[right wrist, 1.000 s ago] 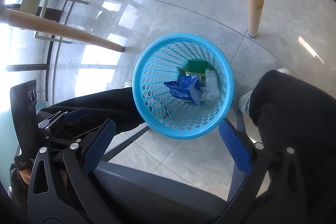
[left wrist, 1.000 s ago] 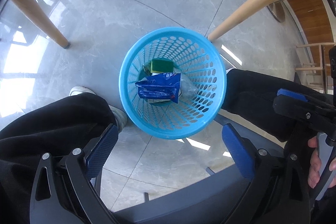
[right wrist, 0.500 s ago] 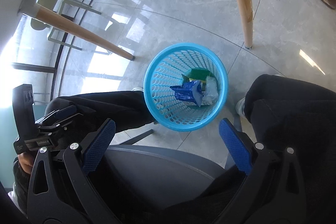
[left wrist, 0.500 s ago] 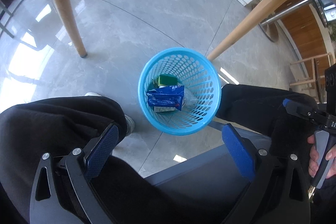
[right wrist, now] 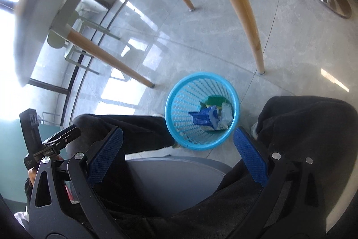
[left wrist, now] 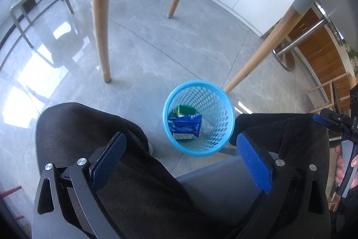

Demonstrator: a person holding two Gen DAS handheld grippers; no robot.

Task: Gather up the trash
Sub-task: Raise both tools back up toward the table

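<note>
Both hand-held grippers, left (left wrist: pixel 181 162) and right (right wrist: pixel 176 152), gape wide and empty above a seated person's lap. On the floor between the knees stands the basket (left wrist: pixel 220 140), holding a blue wrapper (left wrist: pixel 184 127) and a green item (left wrist: pixel 185 109) (half buried, hard to identify); something pale beside them stays unclear.

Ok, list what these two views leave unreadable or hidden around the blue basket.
- Print on the blue wrapper in the basket: too small in both views.
- Basket floor: covered by the wrapper, green sponge and clear plastic.
- Tabletop: blurred and cut off by the edge in the right wrist view, so any trash on it is unseen.
- Right gripper: only partly visible in the left wrist view, cut off at the edge.
</note>
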